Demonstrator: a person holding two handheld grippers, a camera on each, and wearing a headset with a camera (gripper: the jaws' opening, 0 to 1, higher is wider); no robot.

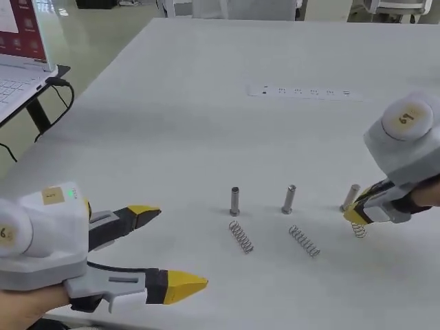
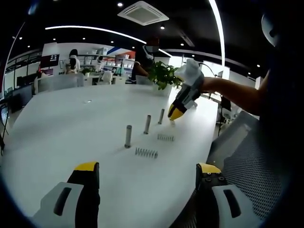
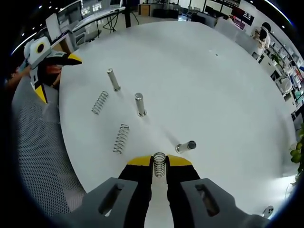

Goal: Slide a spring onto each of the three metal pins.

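Note:
Three metal pins stand upright in a row on the white table: left pin point(image 1: 234, 201), middle pin point(image 1: 289, 199), right pin point(image 1: 351, 197). Two springs lie loose in front of them, one point(image 1: 240, 236) by the left pin and one point(image 1: 304, 241) by the middle pin. My right gripper point(image 1: 357, 215) is shut on a third spring point(image 3: 159, 165), held just in front of the right pin point(image 3: 185, 147). My left gripper point(image 1: 168, 247) hovers open at the near left with nothing between its yellow fingertips point(image 2: 87, 167), well away from the pins point(image 2: 128, 136).
A white power strip point(image 1: 302, 92) lies further back on the table. A laptop point(image 1: 20, 48) sits on a stand past the table's left edge. A mesh chair point(image 3: 38, 152) stands at the near edge. Office desks and people are far behind.

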